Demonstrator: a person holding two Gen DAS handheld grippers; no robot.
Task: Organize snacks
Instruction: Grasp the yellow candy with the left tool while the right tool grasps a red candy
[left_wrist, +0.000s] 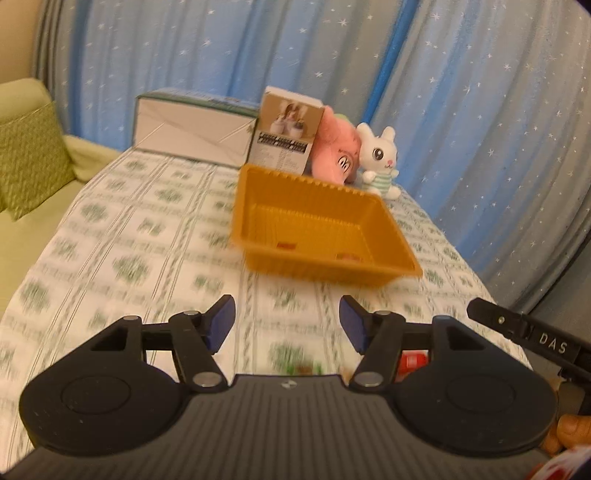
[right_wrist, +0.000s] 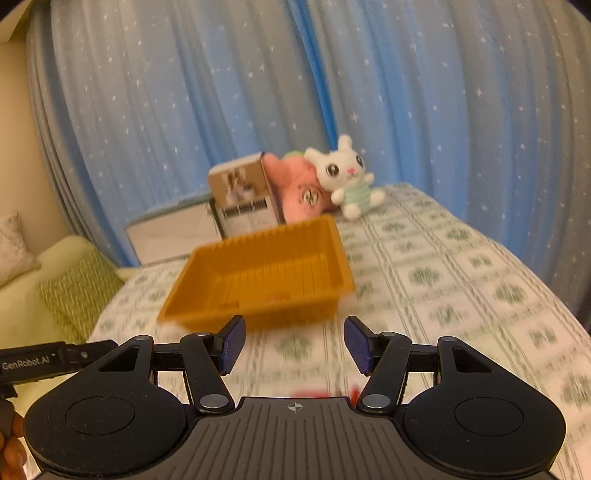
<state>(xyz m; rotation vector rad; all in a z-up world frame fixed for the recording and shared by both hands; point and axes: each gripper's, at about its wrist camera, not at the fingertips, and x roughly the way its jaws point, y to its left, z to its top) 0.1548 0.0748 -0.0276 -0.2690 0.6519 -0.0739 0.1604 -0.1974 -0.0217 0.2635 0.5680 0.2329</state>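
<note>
We held both our left gripper (left_wrist: 286, 321) and right gripper (right_wrist: 293, 343) wide open and empty near the orange basket (left_wrist: 280, 182), and we probably needed to grab a snack next.

A white bunny plush (left_wrist: 378, 162) being leaned beside a pink plush (left_wrist: 338, 149), a brown box (left_wrist: 286, 134) being stood upright, blue starry curtains (right_wrist: 221, 92) being hung behind

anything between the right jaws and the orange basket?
Nothing visible. In the right wrist view the open right gripper faces the orange basket across bare patterned tablecloth. The box and plush toys stand behind the basket, out of the path.
</note>
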